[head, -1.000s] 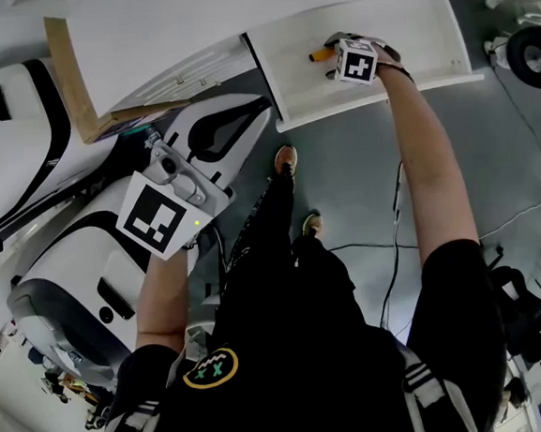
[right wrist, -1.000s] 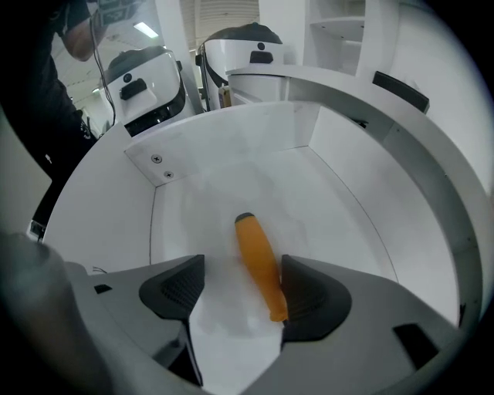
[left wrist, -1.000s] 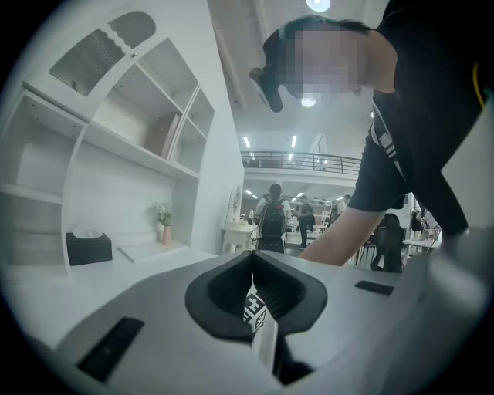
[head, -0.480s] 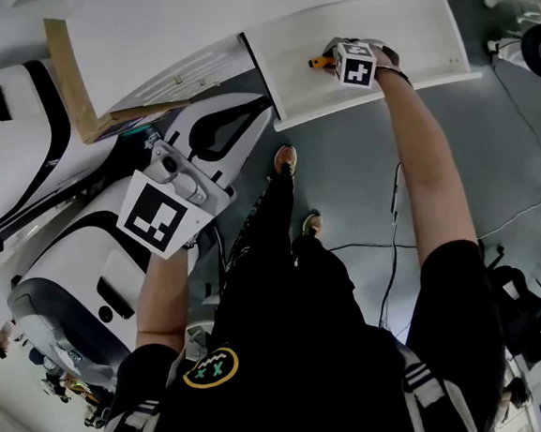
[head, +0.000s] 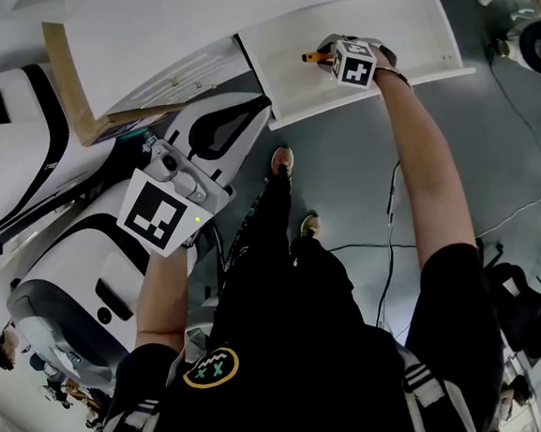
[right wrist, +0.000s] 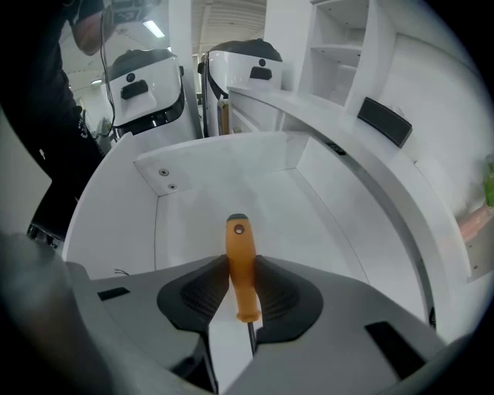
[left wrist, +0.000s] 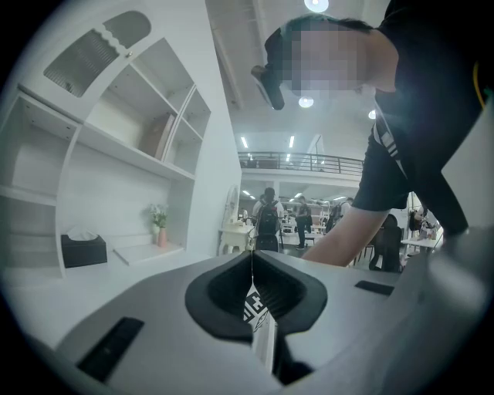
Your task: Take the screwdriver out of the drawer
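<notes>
**Right tool closes on the screwdriver**

The jaws of the right tool [right wrist: 239, 297] have just been closing, and the right gripper view now shows their ribbed pads pressed against both sides of the screwdriver [right wrist: 239, 247], on its orange handle. They are nearly together, held apart only by the handle. Over the last second the tool itself has kept its place in the head view, reaching steeply down into the open drawer [head: 424, 32]; only the jaws have changed. In my judgement the grasp is made and the lift out of the drawer is what remains. The screwdriver is still inside the drawer, near its back left part, with its handle end sticking out past the pads over the white drawer floor.

The left tool [left wrist: 251, 258] is shut with nothing between its jaws. It is held level, well away from the drawer, facing some shelves.

Hard to make out:
- The shaft runs back beneath the pads and its tip is out of sight.
- In the head view the marker cube and the hand cover the grip; only a stub of orange shows beside them.
- No view shows whether the screwdriver rests on the drawer floor or is already clear of it.
</notes>
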A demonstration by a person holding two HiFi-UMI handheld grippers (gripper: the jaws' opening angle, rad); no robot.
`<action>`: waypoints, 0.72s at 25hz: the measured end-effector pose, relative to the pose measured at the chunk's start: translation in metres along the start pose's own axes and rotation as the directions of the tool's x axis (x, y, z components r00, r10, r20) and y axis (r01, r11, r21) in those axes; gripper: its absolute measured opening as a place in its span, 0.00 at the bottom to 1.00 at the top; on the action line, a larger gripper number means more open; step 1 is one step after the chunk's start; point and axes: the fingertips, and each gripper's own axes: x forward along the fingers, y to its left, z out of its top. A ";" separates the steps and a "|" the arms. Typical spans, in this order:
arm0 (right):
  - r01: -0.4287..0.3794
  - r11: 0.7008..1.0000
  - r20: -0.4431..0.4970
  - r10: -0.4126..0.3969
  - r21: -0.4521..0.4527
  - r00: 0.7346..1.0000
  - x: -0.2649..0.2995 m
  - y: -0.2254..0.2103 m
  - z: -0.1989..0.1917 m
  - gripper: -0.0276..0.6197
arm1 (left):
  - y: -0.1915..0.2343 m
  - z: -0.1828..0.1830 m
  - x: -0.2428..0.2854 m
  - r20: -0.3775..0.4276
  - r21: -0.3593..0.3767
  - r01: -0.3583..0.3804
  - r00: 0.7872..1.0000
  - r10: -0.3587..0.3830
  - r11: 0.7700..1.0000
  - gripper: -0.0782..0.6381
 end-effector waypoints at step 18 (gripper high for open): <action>0.183 0.973 0.219 -0.211 0.142 0.953 -0.101 0.001 0.046 0.24 | -0.032 0.021 -0.003 0.011 0.051 0.010 1.000 -0.011 0.999 0.14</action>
